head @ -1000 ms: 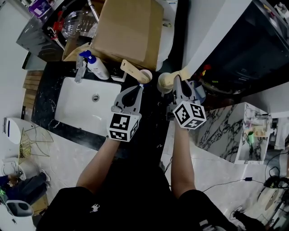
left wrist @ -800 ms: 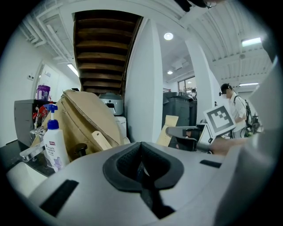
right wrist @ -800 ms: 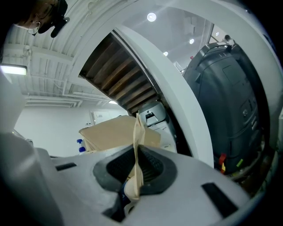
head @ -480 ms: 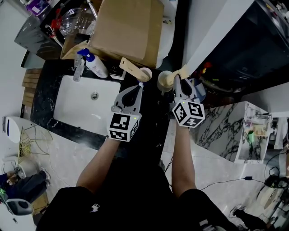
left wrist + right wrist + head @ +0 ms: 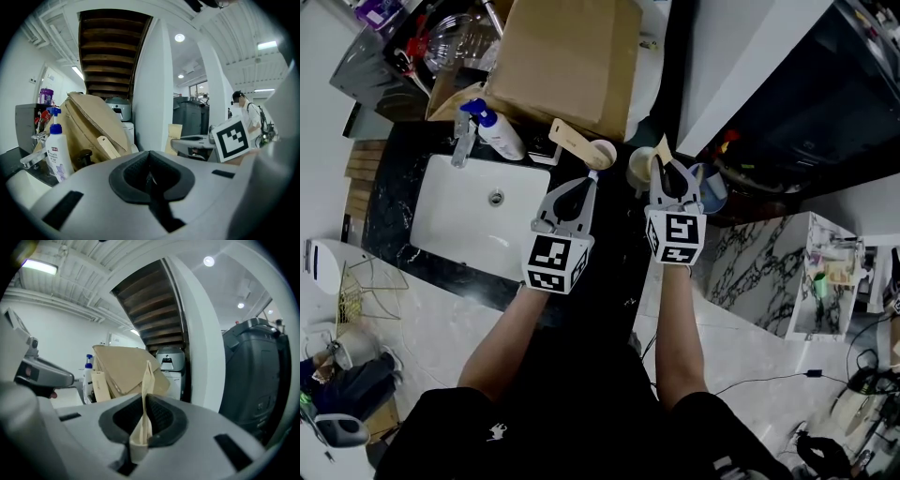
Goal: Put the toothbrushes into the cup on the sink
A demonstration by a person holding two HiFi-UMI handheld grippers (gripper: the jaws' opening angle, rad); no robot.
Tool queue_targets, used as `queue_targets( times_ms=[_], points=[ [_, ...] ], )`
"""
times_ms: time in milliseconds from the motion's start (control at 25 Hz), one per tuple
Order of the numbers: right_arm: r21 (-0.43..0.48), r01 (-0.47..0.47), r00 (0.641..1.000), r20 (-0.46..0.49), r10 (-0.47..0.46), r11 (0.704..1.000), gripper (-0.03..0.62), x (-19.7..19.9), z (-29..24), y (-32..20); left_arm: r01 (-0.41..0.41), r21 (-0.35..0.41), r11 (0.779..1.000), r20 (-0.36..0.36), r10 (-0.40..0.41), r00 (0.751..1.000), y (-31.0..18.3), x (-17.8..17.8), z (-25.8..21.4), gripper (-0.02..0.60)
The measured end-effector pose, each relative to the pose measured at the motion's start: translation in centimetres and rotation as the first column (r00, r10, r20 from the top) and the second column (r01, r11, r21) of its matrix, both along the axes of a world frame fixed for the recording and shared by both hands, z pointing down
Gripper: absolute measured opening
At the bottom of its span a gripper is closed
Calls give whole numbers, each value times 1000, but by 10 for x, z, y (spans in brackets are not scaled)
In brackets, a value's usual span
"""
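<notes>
A tan toothbrush packet [image 5: 146,394] stands upright between the jaws of my right gripper [image 5: 144,420], which is shut on it. In the head view this packet [image 5: 661,150] sits at the rim of a cream cup [image 5: 637,169] on the dark counter, with the right gripper [image 5: 666,171] just behind it. Another tan toothbrush box [image 5: 570,142] leans out of a white cup [image 5: 603,153] to the left. My left gripper [image 5: 592,179] is just short of that cup, shut, with nothing seen in it. From the left gripper [image 5: 150,176] view the leaning box [image 5: 108,146] shows ahead.
The white sink basin [image 5: 459,225] lies left of the left gripper, with a tap [image 5: 466,142] and a blue-topped spray bottle [image 5: 501,139] behind it. A big cardboard box [image 5: 567,61] stands behind the cups. A blue cup [image 5: 713,192] is right of the right gripper.
My right gripper has turned and shifted left, swinging the packet from the right over to the cream cup's rim. The left gripper has stayed in place.
</notes>
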State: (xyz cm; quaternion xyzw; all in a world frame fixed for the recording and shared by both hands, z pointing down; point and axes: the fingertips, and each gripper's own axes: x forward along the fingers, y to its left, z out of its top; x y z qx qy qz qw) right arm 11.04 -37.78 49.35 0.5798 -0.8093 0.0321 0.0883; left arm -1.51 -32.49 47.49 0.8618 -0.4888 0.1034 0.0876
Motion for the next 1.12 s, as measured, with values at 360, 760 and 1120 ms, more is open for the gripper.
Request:
queue_targets(
  times_ms=[360,760,1120],
  points=[
    [-30,81,993,-84,-83,996,28,-31,11,0,19,2,1000,2,-19,1000,3,-11,-1,3],
    [-83,123,983,-125,-133,989,105,-46,20,4,35,12,999,1,-35,999,7,-21,-5,3],
    [-139,161,974,-141,-180,977,192,-46,27,23,38,31,999,-3,-38,999,17,-21,-15,3]
  ],
)
